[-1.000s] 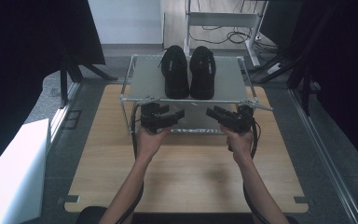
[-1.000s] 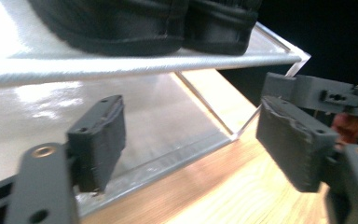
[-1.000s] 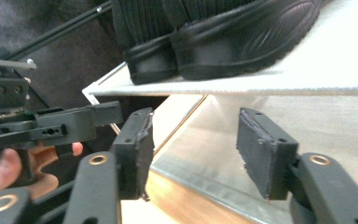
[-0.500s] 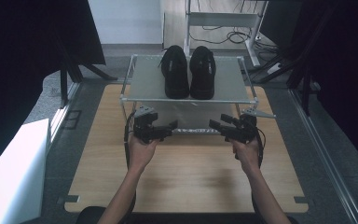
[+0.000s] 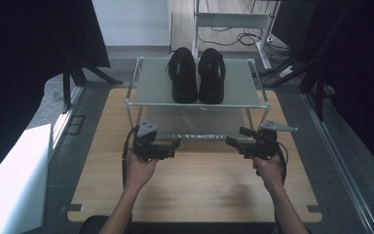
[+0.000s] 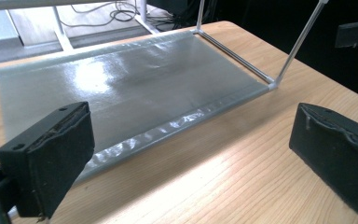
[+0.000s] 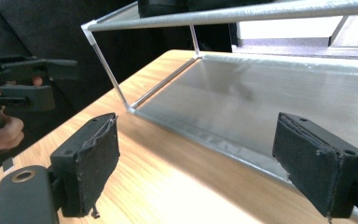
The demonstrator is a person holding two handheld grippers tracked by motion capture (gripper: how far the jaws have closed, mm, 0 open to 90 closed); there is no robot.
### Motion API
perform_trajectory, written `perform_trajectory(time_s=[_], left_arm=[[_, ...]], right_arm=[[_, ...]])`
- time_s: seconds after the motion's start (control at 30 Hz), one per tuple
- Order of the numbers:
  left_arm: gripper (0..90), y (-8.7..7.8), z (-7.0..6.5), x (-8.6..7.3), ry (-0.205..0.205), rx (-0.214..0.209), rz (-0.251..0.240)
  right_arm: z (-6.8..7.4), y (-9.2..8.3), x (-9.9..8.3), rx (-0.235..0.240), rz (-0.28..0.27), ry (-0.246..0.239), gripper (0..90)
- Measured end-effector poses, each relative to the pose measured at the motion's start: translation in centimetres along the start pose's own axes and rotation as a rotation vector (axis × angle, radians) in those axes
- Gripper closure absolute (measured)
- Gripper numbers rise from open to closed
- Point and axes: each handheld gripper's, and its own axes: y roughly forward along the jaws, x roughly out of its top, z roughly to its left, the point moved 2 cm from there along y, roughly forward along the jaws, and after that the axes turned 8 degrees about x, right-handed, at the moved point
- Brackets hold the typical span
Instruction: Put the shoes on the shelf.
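Note:
A pair of black shoes (image 5: pixel 197 75) stands side by side, upright, on the top shelf of a two-tier metal shoe rack (image 5: pixel 151 90). The grey lower shelf (image 6: pixel 130 88) is bare. In front of the rack, low over the wooden table (image 5: pixel 199 190), my left gripper (image 5: pixel 174 147) points right and my right gripper (image 5: pixel 230 141) points left, facing each other. Each is held by a hand. Both are open, with nothing between the jaws of the left gripper (image 6: pixel 191 156) or the right gripper (image 7: pixel 205 161). The left gripper and its hand (image 7: pixel 23 88) appear in the right gripper view.
A white box (image 5: pixel 9 180) sits off the table's left side. Behind the rack stand a white frame and loose cables (image 5: pixel 233 22). Dark curtains close in both sides. The rack's thin posts (image 7: pixel 112 74) rise at its front corners.
Both grippers have pulled back from the rack toward the person and drifted slightly apart. The shoes have not moved.

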Motion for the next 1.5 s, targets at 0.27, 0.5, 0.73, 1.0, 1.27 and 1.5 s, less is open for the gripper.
perform_trajectory(time_s=[0.27, 0.5, 0.73, 1.0, 1.27, 1.5], left_arm=[[0.0, -1.6, 0.6, -0.9, -0.011, -0.018, -0.009], [0.0, -2.9, 0.7, -1.9, 0.014, -0.022, -0.011], [0.0, -4.1, 0.6, -2.9, 0.046, -0.003, -0.017], [0.0, -4.6, 0.5, -4.4, 0.045, -0.007, -0.006], [0.0, -4.2, -0.1, -6.0, 0.053, -0.012, 0.012], [0.0, -3.3, -0.4, -7.5, 0.050, -0.022, 0.037]], right_arm=[[0.4, -1.8, -0.8, -0.015, 0.043, -0.041, 13.2], [0.7, -3.4, -1.3, -0.026, 0.062, -0.063, 12.6], [1.3, -4.7, -2.0, -0.045, 0.094, -0.098, 9.7], [1.7, -5.4, -3.2, -0.065, 0.132, -0.125, 6.0], [1.8, -5.6, -4.6, -0.082, 0.142, -0.131, 4.2], [1.5, -4.7, -6.2, -0.087, 0.159, -0.132, 1.7]])
